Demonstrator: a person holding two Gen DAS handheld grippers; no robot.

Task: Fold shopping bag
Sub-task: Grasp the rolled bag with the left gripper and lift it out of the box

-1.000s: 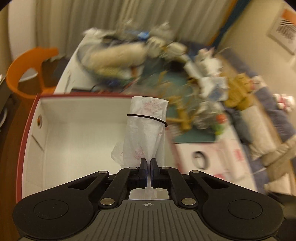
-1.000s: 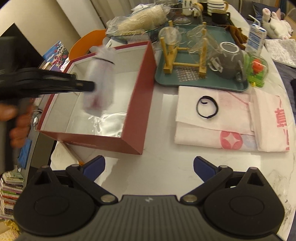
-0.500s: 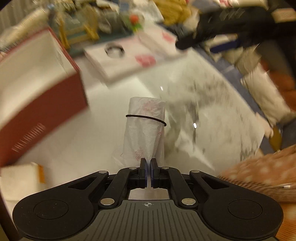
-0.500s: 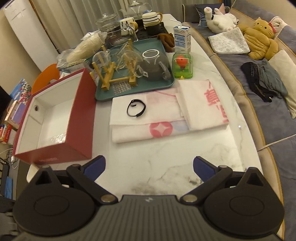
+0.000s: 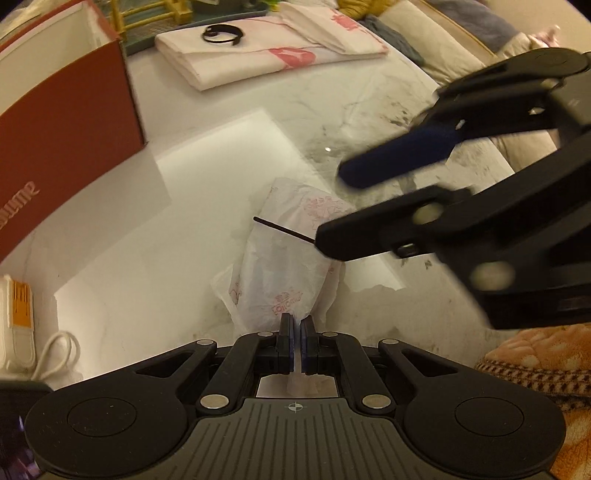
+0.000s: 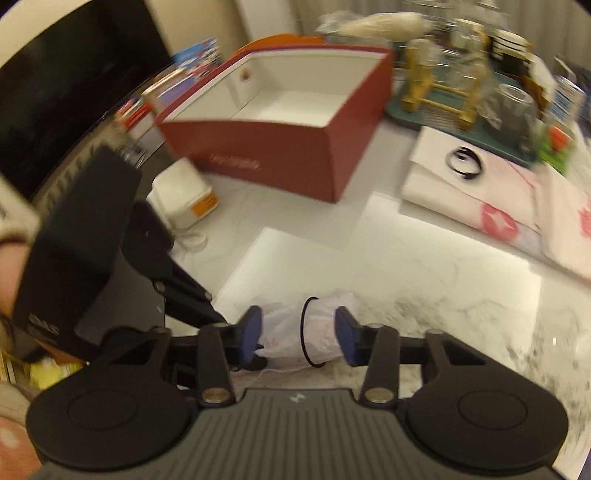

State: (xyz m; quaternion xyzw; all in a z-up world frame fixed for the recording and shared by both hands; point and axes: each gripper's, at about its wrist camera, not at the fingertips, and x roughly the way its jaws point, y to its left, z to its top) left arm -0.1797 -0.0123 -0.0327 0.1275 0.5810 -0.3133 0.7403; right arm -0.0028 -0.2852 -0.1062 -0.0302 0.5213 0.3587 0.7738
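Note:
A rolled white plastic shopping bag [image 5: 291,258] with pink print and a black rubber band [image 5: 280,229] round it lies on the marble tabletop [image 5: 207,206]. My left gripper [image 5: 297,347] is shut on the roll's near end. My right gripper [image 6: 298,330] reaches in from the right just over the roll [image 6: 321,328], and its jaws are closing. The band [image 6: 306,332] shows between its blue pads [image 6: 251,328]. I do not see the pads pressing on the bag. The right gripper [image 5: 332,206] hides the roll's right side in the left wrist view.
An open red box [image 6: 295,155] with a white inside stands behind on the left. Flat folded bags [image 5: 273,59] carry a loose black band [image 5: 221,35]. A teal tray with glassware [image 6: 461,92] sits behind them. A white charger with cable [image 5: 18,325] lies near the left edge.
The left gripper carried the banded roll from over the red box down to the tabletop. The right gripper swung in over the roll and its wide jaws narrowed.

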